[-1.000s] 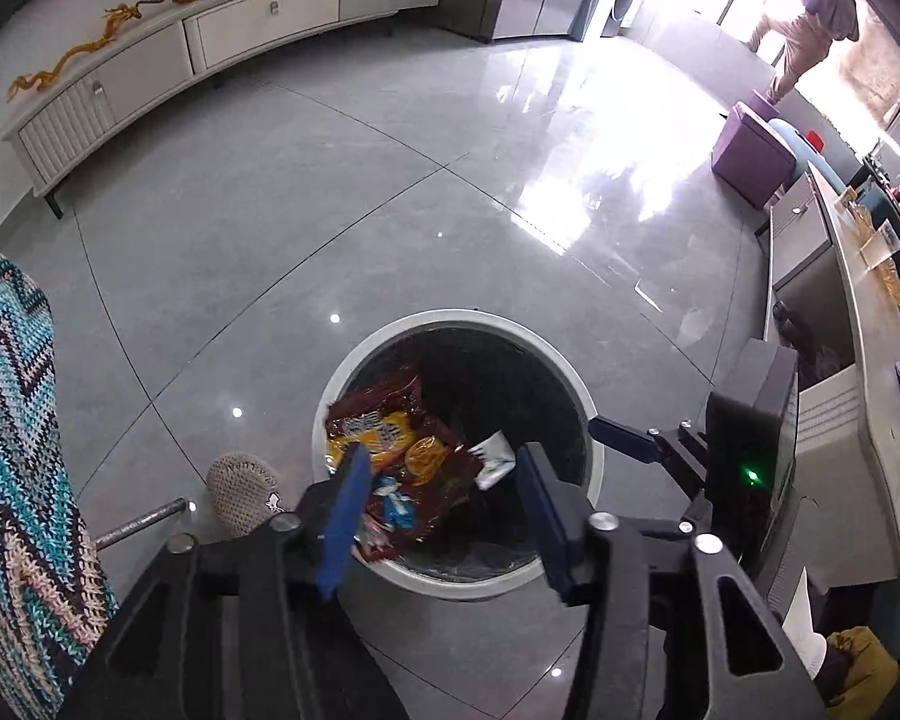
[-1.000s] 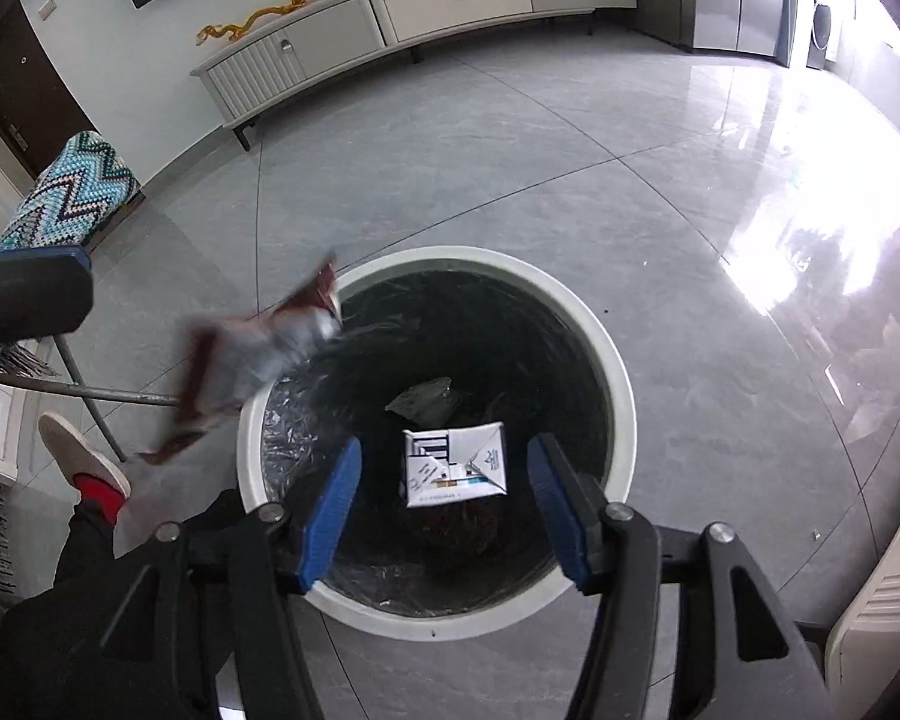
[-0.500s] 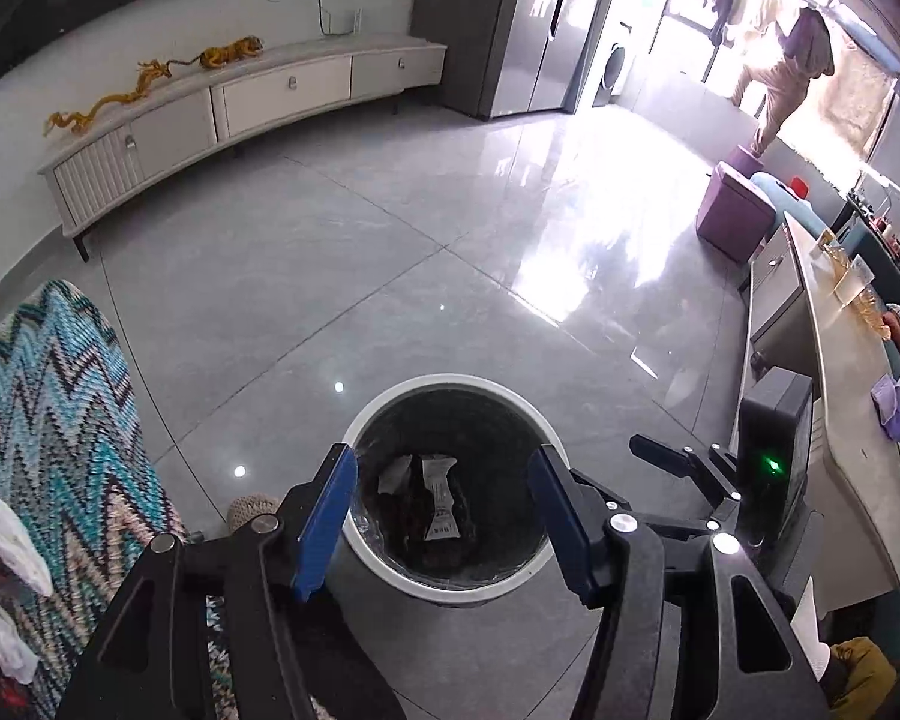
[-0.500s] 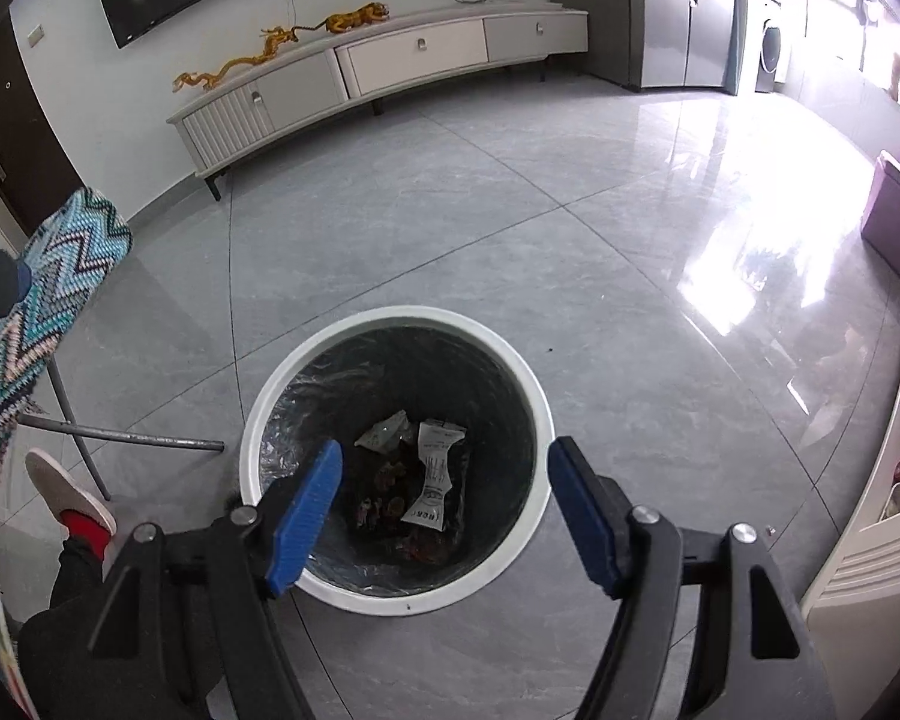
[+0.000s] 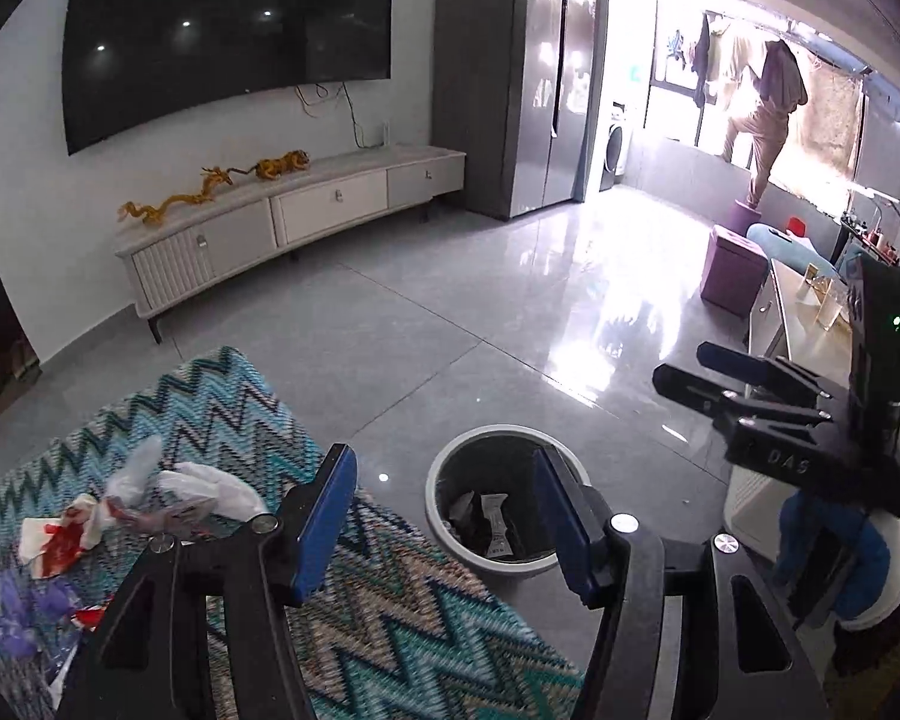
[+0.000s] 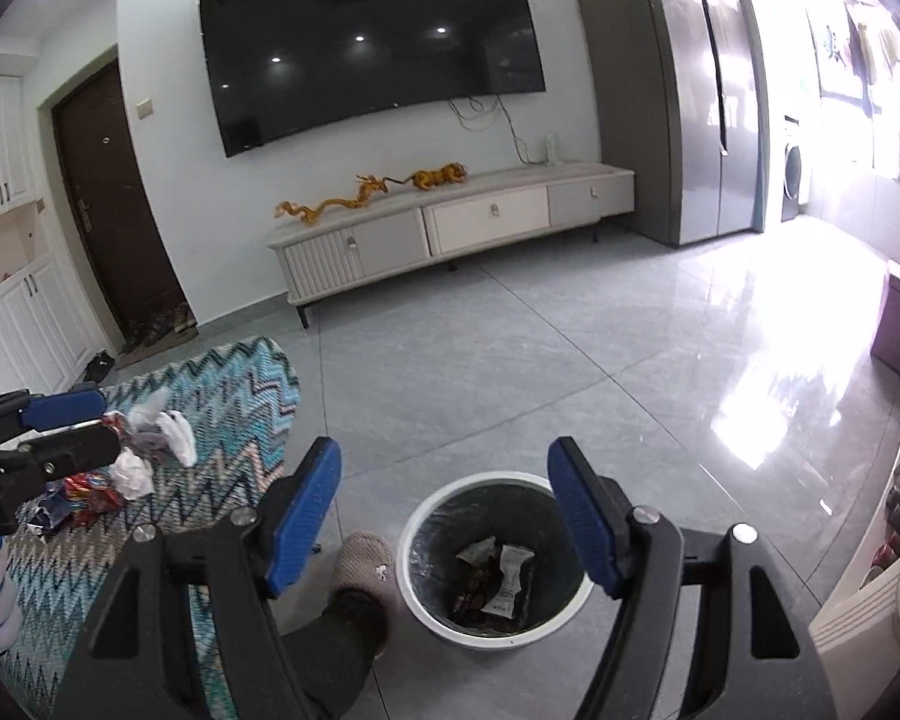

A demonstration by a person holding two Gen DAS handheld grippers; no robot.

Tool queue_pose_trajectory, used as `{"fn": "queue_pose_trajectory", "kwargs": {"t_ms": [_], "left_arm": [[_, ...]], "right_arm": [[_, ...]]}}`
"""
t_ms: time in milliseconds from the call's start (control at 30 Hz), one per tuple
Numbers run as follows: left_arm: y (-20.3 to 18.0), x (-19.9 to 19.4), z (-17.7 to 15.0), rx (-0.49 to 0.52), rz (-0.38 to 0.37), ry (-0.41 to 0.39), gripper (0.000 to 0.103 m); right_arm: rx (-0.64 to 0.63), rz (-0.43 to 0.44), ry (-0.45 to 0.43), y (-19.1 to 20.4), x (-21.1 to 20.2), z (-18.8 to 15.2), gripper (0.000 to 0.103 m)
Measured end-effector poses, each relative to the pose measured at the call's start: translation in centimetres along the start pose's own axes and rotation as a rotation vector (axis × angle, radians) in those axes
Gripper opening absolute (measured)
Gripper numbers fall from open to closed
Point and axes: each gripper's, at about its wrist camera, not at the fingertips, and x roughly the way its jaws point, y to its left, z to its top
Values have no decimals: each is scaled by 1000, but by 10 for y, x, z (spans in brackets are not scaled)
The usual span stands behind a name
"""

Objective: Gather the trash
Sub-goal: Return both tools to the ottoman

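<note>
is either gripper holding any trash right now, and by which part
Nothing is held. The left gripper and right gripper both stand open and empty above the bin.

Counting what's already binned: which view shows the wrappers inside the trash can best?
The right wrist view: it looks down into the trash can, showing its wrappers unobstructed. In the left wrist view, the left tongs' finger covers part of the opening.

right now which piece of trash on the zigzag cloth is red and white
The flat red-and-white wrapper at the cloth's left, beside the crumpled white plastic; the others are white or purple.
</note>
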Motion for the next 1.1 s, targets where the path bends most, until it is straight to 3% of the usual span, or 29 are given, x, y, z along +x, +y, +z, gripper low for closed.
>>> {"fn": "queue_pose_trajectory", "kwargs": {"t_ms": [100, 233, 300, 533, 733, 933, 1100], "left_arm": [[27, -38, -13, -29, 35, -52, 59], [62, -84, -37, -75, 86, -103, 73], [81, -100, -49, -92, 114, -122, 75], [156, -151, -98, -207, 239, -154, 77], [214, -193, -127, -308, 307, -193, 77], [236, -185, -145, -292, 332, -149, 77], [241, -141, -158, -237, 280, -47, 77]], "right_arm": [[-49, 33, -35, 34, -25, 14, 70], [-122, 90, -72, 81, -52, 24, 70], [-154, 115, -85, 99, -64, 26, 70], [-248, 242, -105, 165, -90, 30, 70], [-328, 336, -79, 215, -84, 30, 70], [-381, 412, -18, 250, -56, 20, 70], [-423, 467, 59, 269, -24, 5, 70]]}}
